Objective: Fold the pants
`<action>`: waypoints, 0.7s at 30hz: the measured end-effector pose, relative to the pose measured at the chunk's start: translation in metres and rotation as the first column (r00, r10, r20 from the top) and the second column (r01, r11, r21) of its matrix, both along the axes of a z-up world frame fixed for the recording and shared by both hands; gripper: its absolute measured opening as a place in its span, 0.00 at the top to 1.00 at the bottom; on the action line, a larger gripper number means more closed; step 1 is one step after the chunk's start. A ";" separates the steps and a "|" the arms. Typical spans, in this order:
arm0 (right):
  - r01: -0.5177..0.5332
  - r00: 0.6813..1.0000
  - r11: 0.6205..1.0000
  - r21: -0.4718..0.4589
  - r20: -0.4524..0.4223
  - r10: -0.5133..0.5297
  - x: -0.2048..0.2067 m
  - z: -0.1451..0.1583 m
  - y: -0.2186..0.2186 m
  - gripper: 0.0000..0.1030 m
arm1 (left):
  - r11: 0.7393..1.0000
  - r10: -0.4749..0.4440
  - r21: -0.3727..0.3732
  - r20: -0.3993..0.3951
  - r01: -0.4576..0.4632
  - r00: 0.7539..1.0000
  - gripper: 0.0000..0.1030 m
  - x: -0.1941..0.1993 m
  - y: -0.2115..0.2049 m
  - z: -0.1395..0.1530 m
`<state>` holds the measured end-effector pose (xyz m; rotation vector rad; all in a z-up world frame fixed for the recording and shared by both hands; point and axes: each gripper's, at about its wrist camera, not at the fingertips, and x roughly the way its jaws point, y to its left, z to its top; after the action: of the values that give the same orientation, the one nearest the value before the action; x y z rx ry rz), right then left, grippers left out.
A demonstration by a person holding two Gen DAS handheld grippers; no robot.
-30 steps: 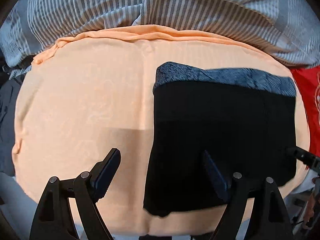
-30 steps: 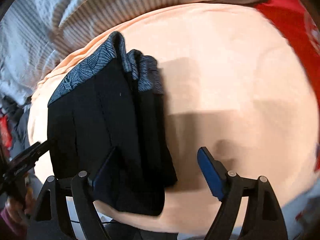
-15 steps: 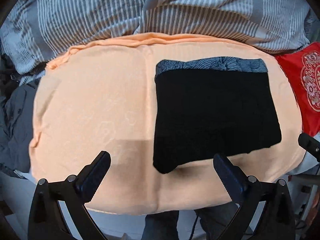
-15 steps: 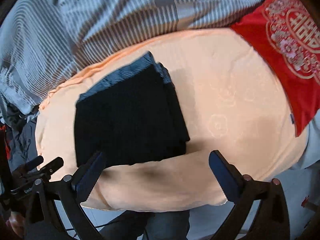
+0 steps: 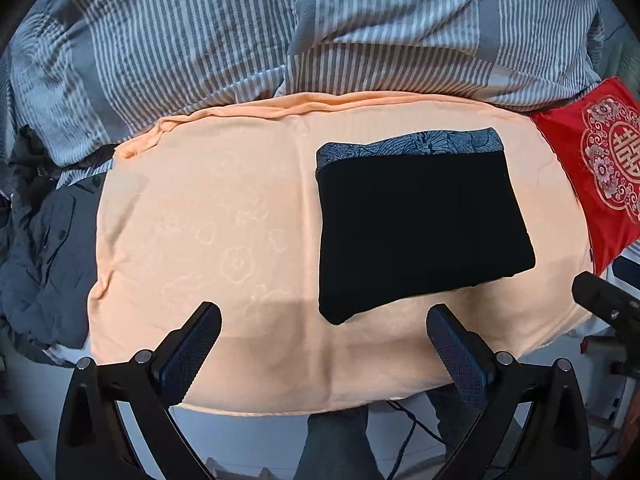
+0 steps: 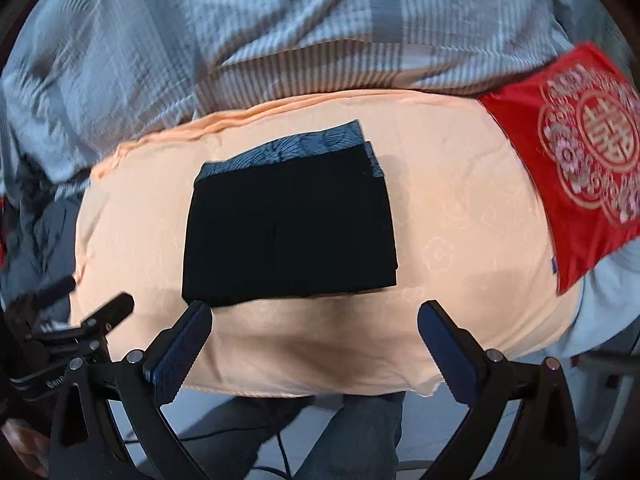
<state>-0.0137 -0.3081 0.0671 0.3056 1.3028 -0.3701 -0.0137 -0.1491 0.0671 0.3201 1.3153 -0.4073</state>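
My left gripper (image 5: 322,338) and right gripper (image 6: 314,330) hover with jaws released above the folded pants (image 5: 420,228).

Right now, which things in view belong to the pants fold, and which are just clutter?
Job:
black pants, folded, lying on the orange cloth
orange cloth, the work surface
left gripper and right gripper, jaws open, empty

Lying about:
striped bedding
red cushion
dark grey garment

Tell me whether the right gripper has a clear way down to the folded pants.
Probably yes. The right gripper is open and holds nothing, the folded pants lie uncovered on the orange cloth, and nothing stands between them. The left gripper is off to the side.
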 end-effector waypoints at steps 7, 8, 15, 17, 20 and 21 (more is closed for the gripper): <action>-0.025 0.999 0.998 0.051 -0.031 0.026 -0.010 0.019 -0.009 0.00 | 1.000 0.001 0.028 -0.005 -0.001 1.000 0.00 -0.020 -0.010 0.012; -0.023 0.999 0.998 0.061 -0.029 0.025 -0.013 0.021 -0.013 0.00 | 1.000 0.003 0.031 -0.007 -0.003 1.000 0.00 -0.024 -0.013 0.014; -0.022 0.998 0.996 0.091 -0.054 0.027 -0.018 0.026 -0.029 0.00 | 0.999 0.028 0.036 -0.003 -0.028 1.000 0.00 -0.038 -0.025 0.027; -0.024 0.998 0.994 0.105 -0.056 0.030 -0.018 0.026 -0.032 0.00 | 0.999 0.026 0.042 0.009 -0.026 1.000 0.00 -0.041 -0.028 0.031; -0.030 0.997 0.993 0.117 -0.062 0.037 -0.016 0.024 -0.034 0.00 | 0.999 0.023 0.045 0.017 -0.023 1.000 0.00 -0.045 -0.033 0.036; -0.033 0.997 0.993 0.116 -0.064 0.041 -0.016 0.024 -0.034 0.00 | 0.999 0.021 0.048 0.019 -0.021 1.000 0.00 -0.047 -0.034 0.037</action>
<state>-0.0295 -0.3418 0.0912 0.3686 1.3955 -0.2762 -0.0603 -0.1836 0.1040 0.3491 1.3106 -0.3547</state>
